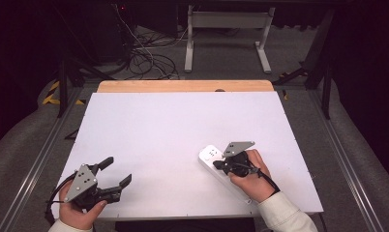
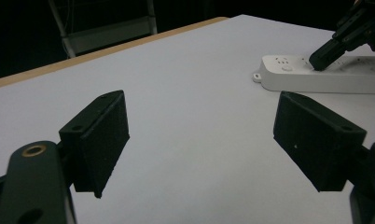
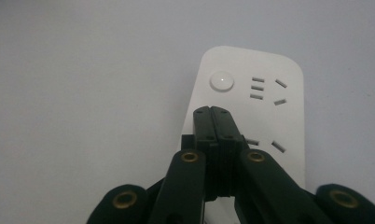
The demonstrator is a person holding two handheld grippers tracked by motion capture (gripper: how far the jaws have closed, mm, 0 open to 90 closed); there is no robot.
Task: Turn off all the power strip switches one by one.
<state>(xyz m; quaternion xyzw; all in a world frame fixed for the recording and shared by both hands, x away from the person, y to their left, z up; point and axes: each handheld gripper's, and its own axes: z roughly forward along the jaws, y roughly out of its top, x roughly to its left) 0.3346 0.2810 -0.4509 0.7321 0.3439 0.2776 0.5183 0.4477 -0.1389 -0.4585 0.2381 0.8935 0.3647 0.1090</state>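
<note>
high view is showing a white table top (image 1: pixel 173 140) with a person's two hands coming in from the bottom edge, each one holding a gripper. the right gripper (image 1: pixel 216 166) is sitting over a white power strip (image 1: pixel 209 153), which is lying at the right part of the table, angled from its rounded end toward the near right corner. in the right gripper view its two black jaws are pressing flat against each other with nothing between them, and their joined tips (image 3: pixel 212 111) are hanging over the power strip (image 3: pixel 269 107), just short of its round button (image 3: pixel 221 81) and beside the socket slots. whether the tips are touching the plastic is not clear. the left gripper (image 1: pixel 116 175) is resting at the near left corner of the table, well apart from the power strip, with its jaws standing wide and holding nothing. in the left gripper view those spread jaws are framing bare table (image 2: pixel 185 116), while the power strip (image 2: pixel 316 77) is lying farther off at the upper right with the right gripper (image 2: pixel 318 60) pointing down at it.
</note>
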